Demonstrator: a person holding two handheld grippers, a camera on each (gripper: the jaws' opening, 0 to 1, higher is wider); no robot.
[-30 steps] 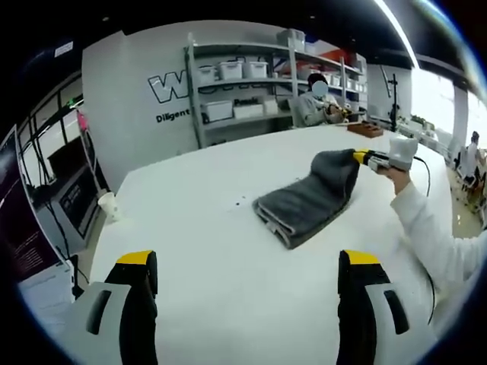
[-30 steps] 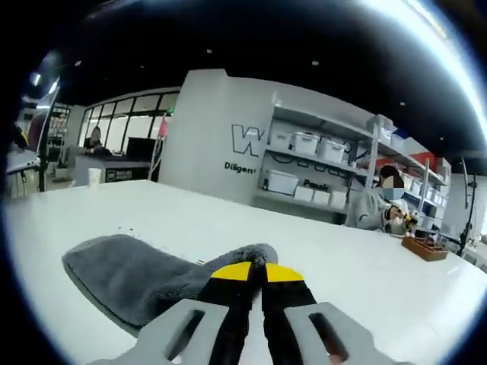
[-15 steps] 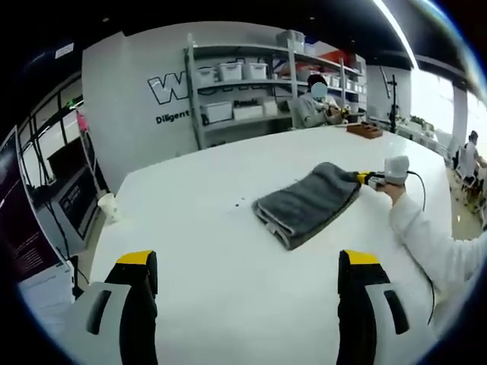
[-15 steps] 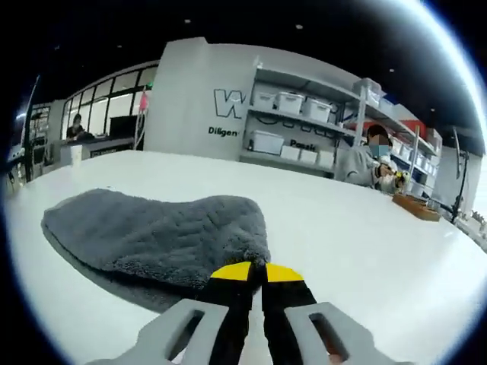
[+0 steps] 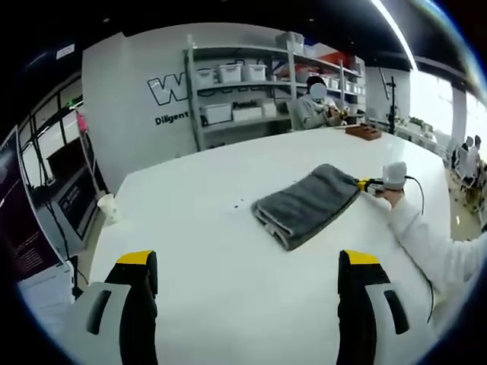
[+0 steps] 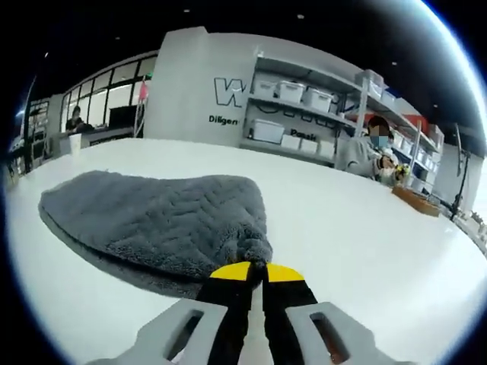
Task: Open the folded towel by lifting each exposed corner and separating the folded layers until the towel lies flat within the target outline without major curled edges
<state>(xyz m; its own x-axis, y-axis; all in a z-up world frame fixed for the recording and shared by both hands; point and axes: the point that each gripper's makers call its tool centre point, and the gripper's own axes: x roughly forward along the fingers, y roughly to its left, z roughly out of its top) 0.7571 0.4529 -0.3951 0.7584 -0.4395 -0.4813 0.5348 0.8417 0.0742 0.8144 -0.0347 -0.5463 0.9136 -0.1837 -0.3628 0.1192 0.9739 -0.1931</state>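
On my right tool (image 6: 255,268) the yellow-tipped jaws are pressed together, and a bunched corner of the grey towel (image 6: 163,224) sits right at their tips; I read this as a pinch on that corner, with the fabric puckered just ahead of the tips. From that tool the towel spreads forward and to the left, folded, its layered edge visible along the near side, lying on the white desk (image 6: 358,228). My left tool (image 5: 247,262) has its jaws spread wide with nothing between them; it sits above bare desk (image 5: 213,274), well apart from the towel (image 5: 304,204), which lies ahead and slightly to the right of it. In the left gripper view the right tool (image 5: 365,184) comes in from the right, its yellow tips at the towel's far right corner, held by a hand with a white sleeve (image 5: 426,247) trailing back toward me. The towel lies low on the desk, with its stacked edges facing the left tool. Beyond the desk stand a shelf unit (image 5: 243,84) with white bins and a seated person (image 5: 316,103). A paper cup (image 5: 108,205) stands at the desk's left edge.
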